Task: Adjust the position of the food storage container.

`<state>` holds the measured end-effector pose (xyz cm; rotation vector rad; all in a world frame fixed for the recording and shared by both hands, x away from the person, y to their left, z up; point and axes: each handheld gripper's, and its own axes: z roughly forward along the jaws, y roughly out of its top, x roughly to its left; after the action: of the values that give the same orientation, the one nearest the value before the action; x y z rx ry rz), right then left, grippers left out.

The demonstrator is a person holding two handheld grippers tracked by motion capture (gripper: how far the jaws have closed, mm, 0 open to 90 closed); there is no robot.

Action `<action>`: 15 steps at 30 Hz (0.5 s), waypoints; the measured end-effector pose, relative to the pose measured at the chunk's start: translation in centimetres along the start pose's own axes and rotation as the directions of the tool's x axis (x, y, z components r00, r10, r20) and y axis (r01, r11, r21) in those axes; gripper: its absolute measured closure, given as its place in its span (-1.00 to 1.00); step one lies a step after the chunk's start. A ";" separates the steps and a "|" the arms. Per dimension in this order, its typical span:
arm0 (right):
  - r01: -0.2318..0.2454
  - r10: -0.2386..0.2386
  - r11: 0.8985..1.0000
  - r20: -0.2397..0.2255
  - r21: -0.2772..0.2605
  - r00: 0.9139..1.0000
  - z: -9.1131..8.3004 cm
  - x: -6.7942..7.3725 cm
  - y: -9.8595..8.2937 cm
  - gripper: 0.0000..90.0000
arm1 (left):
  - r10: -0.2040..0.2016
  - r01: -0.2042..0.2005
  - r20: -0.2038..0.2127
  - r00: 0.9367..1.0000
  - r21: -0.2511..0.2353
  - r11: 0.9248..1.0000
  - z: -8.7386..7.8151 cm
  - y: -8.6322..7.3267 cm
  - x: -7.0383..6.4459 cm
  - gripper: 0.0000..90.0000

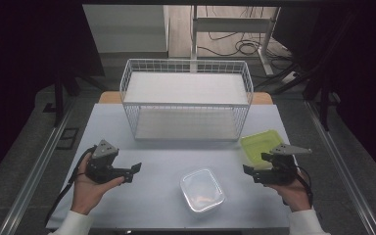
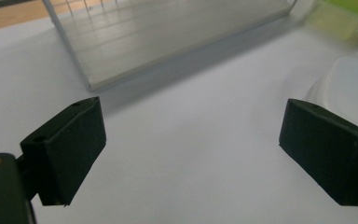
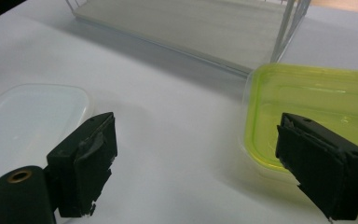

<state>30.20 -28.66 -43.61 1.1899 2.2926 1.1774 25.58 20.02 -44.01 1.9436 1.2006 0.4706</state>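
Observation:
A clear plastic container [image 1: 202, 189] sits near the table's front edge, between my two hands. A yellow-green lid [image 1: 262, 146] lies flat at the right. My left gripper [image 1: 136, 172] is open above the table, left of the container, whose rounded corner [image 2: 349, 81] shows beyond its right jaw. My right gripper [image 1: 248, 174] is open too, low over the table just in front of the lid. In the right gripper view the lid [image 3: 317, 102] lies past the right jaw and the clear container [image 3: 28, 116] past the left jaw. Both grippers hold nothing.
A white wire rack [image 1: 186, 98] with two shelves stands at the back middle of the pale table [image 1: 161, 161]. Its lower shelf [image 2: 168, 32] is straight ahead of the left gripper. Cables lie on the floor behind the table.

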 end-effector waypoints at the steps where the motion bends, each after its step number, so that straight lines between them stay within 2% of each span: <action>1: -0.001 0.001 1.000 0.000 0.005 1.000 0.1 -0.1 0.0 -0.71 | -0.002 0.002 0.001 1.000 0.004 1.000 0.0 0.0 0.0 -0.85; 3: 0.000 0.000 1.000 0.001 0.017 1.000 0.2 0.0 0.0 -0.67 | -0.015 0.015 0.016 1.000 0.012 1.000 0.1 0.2 0.2 -0.84; 7: -0.002 0.002 1.000 0.000 0.015 1.000 -0.1 0.0 0.2 -0.63 | -0.027 0.027 0.007 1.000 0.019 0.999 -0.3 0.2 0.3 -0.84; 10: -0.009 0.009 1.000 -0.002 0.010 1.000 -0.4 0.0 0.3 -0.61 | -0.053 0.052 0.014 0.999 0.023 0.998 -0.4 0.3 0.4 -0.83; 12: -0.014 0.014 1.000 0.000 0.009 1.000 -0.5 0.0 0.3 -0.61 | -0.055 0.054 0.022 0.998 0.025 0.998 -0.4 0.4 0.4 -0.84; 15: -0.023 0.023 1.000 0.006 0.013 1.000 -0.7 0.0 0.3 -0.61 | -0.063 0.063 0.009 0.998 0.024 0.998 -0.5 0.4 0.2 -0.84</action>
<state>30.01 -28.94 -42.95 1.2257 2.2913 1.1675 25.63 20.34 -43.37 1.9199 1.2624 0.4152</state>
